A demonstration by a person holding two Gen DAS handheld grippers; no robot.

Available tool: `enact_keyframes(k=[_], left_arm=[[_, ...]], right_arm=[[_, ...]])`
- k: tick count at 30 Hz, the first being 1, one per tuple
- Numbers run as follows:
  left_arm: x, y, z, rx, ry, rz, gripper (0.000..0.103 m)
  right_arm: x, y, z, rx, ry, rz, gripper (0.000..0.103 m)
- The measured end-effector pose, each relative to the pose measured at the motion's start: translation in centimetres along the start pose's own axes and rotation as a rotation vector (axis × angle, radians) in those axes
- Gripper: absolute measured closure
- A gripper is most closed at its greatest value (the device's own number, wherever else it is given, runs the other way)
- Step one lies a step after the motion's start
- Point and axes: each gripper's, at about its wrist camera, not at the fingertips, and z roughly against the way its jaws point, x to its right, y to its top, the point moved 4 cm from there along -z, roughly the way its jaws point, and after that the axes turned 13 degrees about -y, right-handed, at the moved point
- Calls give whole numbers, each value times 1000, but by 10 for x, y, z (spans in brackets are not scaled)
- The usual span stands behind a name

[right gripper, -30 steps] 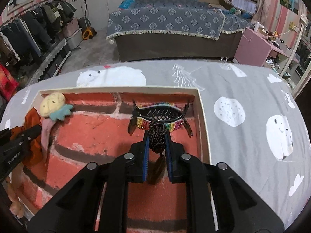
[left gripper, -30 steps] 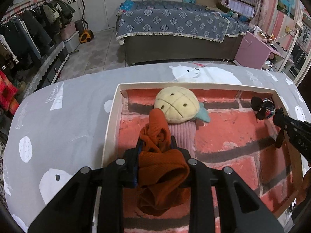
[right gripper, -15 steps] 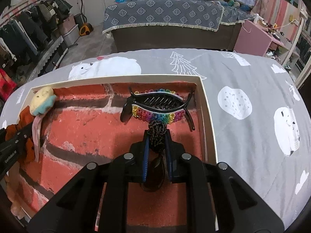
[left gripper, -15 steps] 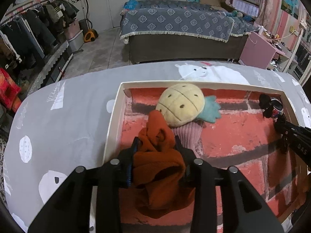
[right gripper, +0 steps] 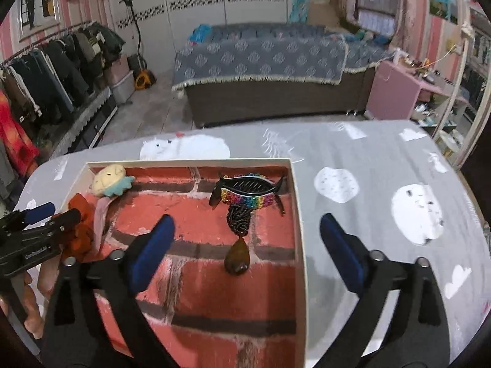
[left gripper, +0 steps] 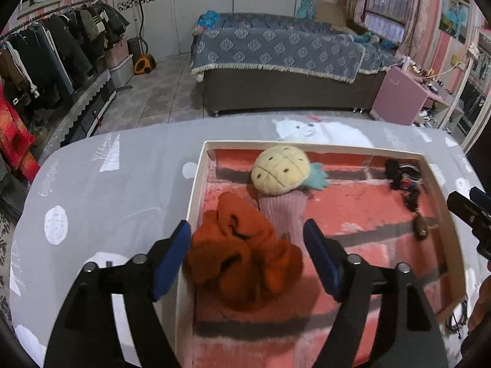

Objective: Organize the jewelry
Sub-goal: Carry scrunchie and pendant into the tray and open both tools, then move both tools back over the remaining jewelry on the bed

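Scrunchie: orange scrunchie (left gripper: 242, 254) lying loose at the near left side of the tray, between the blue pads of the left gripper (left gripper: 247, 256) but pressed by neither.
Hair claw: black hair claw (right gripper: 247, 188) with rainbow beading and a braided drop ending in an amber pendant (right gripper: 237, 259), resting on the tray floor near the far right wall.
Pineapple piece: plush pineapple (left gripper: 280, 168) on a pink knitted band, lying against the far wall, just beyond the scrunchie.
Tray: shallow white-rimmed tray (right gripper: 299, 214) with a brick-print lining, sitting on the grey tabletop (right gripper: 383, 168).
Left jaws: opening, wide apart, holding nothing.
Right jaws: right gripper (right gripper: 245, 253) opening too, spread to about full width, pendant below the gap and free of both pads.
Step in hand: release of both pieces into the tray, judged nearly complete.
Next move: likely calls for lifting both grippers straight clear without snagging the scrunchie's folds or the braid, then looking for any piece still outside the tray.
Hidden: near edge of the tray cut off behind the gripper bodies in both views.
Hard to make out: small dark cluster beside the tray's near right corner in the left view, possibly cord or beads; cannot tell.
Cut off: part of a hand at the lower left of the right view.
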Motion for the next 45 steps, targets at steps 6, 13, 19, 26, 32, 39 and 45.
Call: enact_keyframes(k=[6,13,19,26,32,39,45], left_arm=[[7,-8,40,48,-17,-4,19],[8,-32,84,84,2,-34,15],[-6,-55,114,105,10,-20,15],[-24,-92,140,119,36,-24,13],[-28,-124,155,127,40,-33,11],[-30,-163,161,129,61,-48,10],[-38,-173,168,142,64,-43,10]], right_arm=[[2,-18,33,33,-11,-2,4],[5,-41,69,68,5,-28,4],[6,-64,93,79,35,-57,4],[-4,-99,110,98,23,-24,4],[-4,-135,110,64,38,-38,4],[-2,-161,115,39,56,-59,4],[-6,-169,126,80,66,-43,4]])
